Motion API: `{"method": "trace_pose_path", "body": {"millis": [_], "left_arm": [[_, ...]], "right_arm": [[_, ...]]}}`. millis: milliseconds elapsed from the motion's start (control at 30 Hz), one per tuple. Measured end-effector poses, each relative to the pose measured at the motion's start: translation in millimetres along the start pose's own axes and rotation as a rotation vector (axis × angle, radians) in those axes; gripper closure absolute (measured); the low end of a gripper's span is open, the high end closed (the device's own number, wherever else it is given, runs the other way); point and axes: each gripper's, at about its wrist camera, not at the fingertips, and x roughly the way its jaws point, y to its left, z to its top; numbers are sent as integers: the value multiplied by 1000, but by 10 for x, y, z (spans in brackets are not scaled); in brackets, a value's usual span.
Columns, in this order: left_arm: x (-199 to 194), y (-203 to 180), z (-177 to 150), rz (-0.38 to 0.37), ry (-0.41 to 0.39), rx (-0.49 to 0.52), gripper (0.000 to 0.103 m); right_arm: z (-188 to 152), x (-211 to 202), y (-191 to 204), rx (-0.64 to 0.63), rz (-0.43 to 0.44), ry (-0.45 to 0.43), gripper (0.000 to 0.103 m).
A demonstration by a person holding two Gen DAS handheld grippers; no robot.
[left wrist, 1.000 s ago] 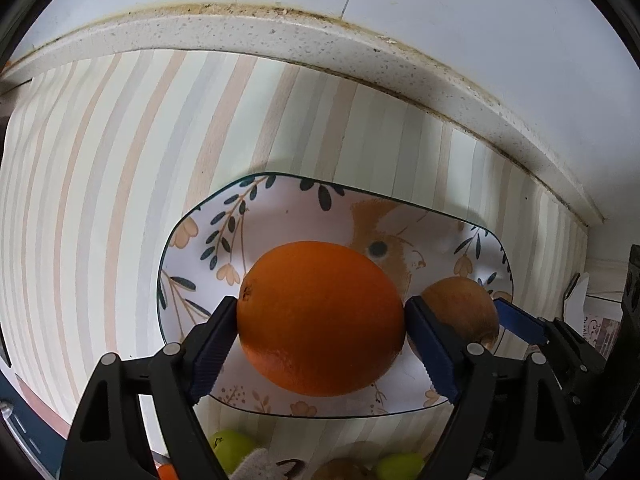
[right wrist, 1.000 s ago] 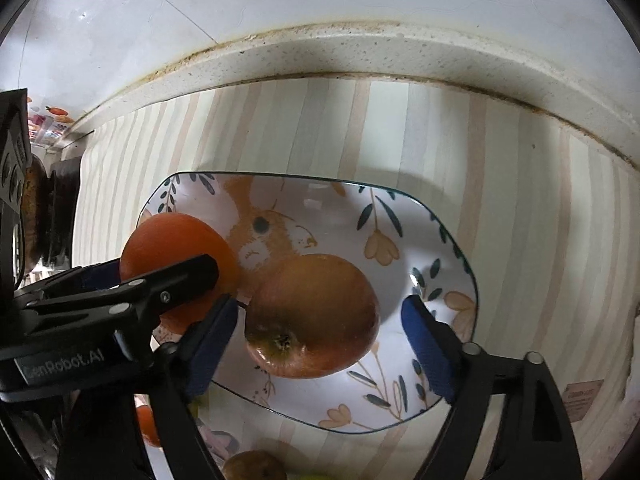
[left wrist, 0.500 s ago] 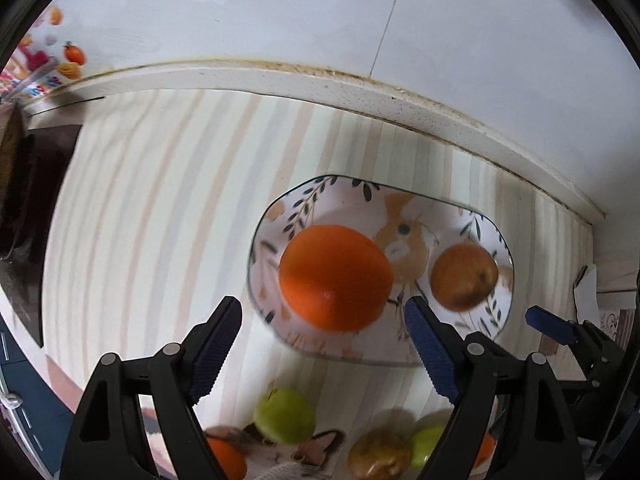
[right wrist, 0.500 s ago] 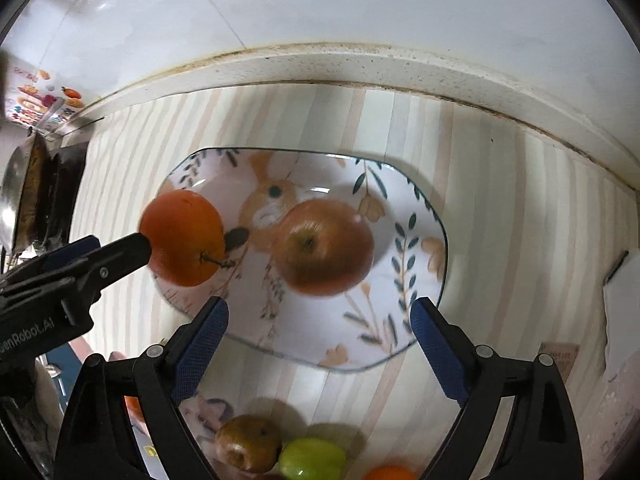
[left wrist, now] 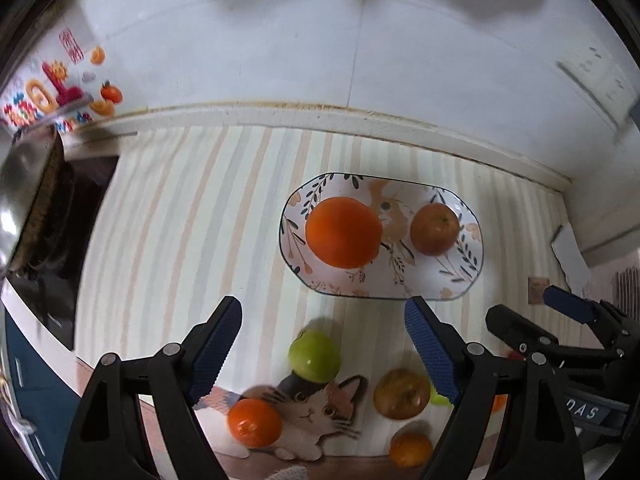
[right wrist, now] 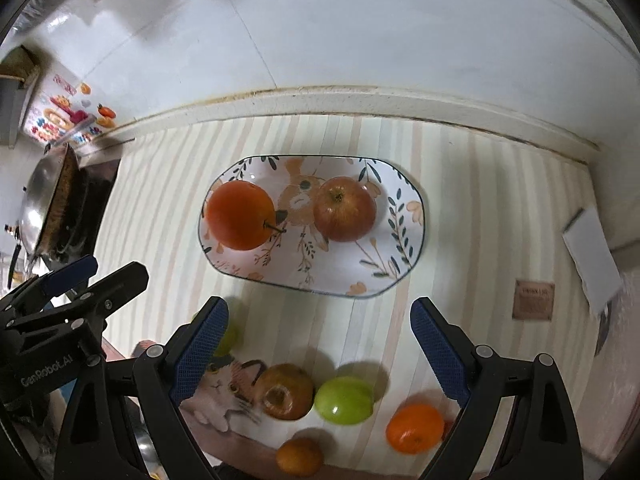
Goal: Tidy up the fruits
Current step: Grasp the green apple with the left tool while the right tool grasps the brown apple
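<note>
Striped cloth (right wrist: 472, 208) in pale green and peach covers the counter, which is backed by a white tiled wall (right wrist: 360, 32). A floral plate (right wrist: 404, 248) is set on the cloth, and on it an orange (right wrist: 240, 215) and a red apple (right wrist: 345, 209) are seen side by side, apart from each other. Nearer the cameras, loose fruit is scattered on the cloth: a green apple (right wrist: 344, 400), a brownish apple (right wrist: 285, 391), a mandarin (right wrist: 415, 428) and a smaller mandarin (right wrist: 300, 456), some beside a cat print (left wrist: 320, 408). The left gripper (left wrist: 324, 344) is held above the cloth with its jaws wide apart and nothing between them. The right gripper (right wrist: 320, 344) is likewise held with jaws spread wide; these have just been opening, and nothing is gripped. A wok (right wrist: 44, 204) is seen at the far left.
</note>
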Motion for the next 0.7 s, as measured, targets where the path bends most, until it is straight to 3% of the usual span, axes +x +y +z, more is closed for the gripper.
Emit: {"method": "trace_pose_path", "body": {"millis": [333,467,700], "left_arm": [[-335,122,-246,-53,-23,54,20],[-200,226,-372,-20,6,64,20],[551,366,-533,-18,202,21,20]], "right_arm": [[-442,-461,89,120,17,-66,8],[-659,-250,86,156,45,-3,8],[-901,468,109,144,85,146,9]]}}
